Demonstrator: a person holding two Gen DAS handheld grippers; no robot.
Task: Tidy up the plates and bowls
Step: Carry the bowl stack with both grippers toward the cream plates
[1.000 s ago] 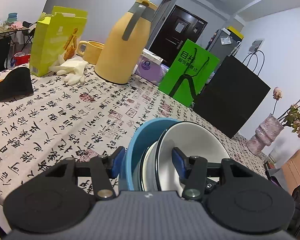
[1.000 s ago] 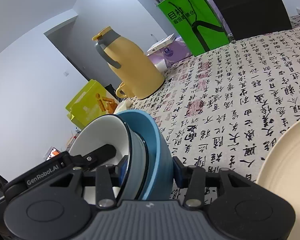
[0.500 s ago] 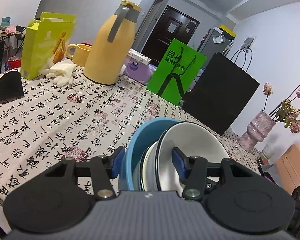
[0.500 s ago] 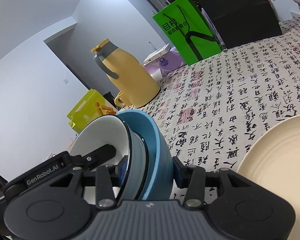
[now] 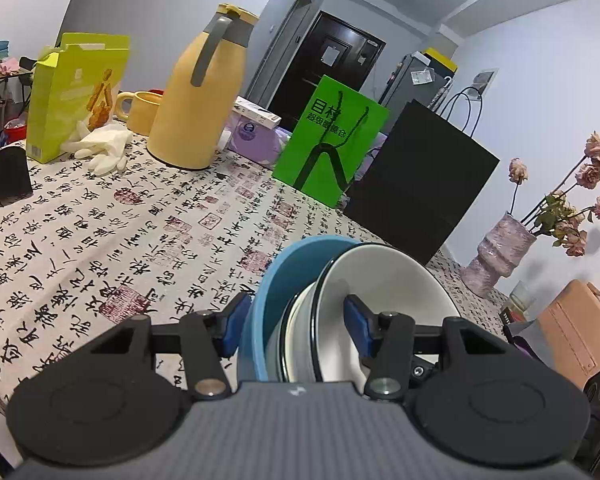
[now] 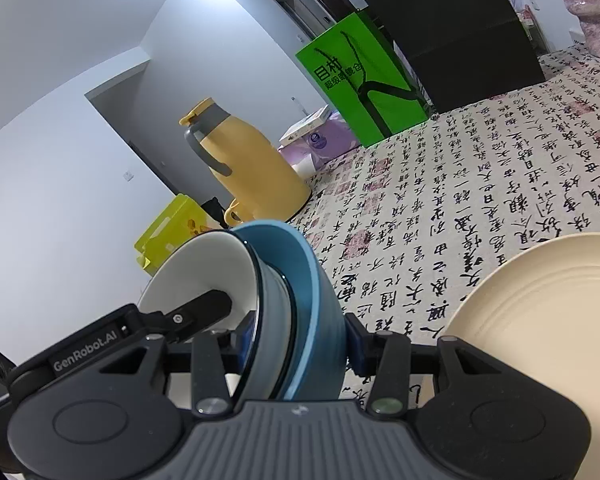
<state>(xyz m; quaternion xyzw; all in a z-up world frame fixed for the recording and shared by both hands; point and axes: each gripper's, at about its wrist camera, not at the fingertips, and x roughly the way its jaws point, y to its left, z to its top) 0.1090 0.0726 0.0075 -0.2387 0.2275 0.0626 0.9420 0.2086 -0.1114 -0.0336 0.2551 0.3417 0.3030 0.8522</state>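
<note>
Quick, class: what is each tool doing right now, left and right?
Left tool: closed on the stack of nested bowls, held on edge.
Right tool: closed on the same stack of nested bowls, from its opposite side.

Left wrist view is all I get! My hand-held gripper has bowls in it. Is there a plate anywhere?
Observer: Yes. In the right wrist view, a cream plate sits on the tablecloth, to the right of the bowls.
Operator: Is anything else holding my bowls?
Observer: The right hand-held gripper is also shut on the bowl stack, with one pad against the blue outer bowl.
</note>
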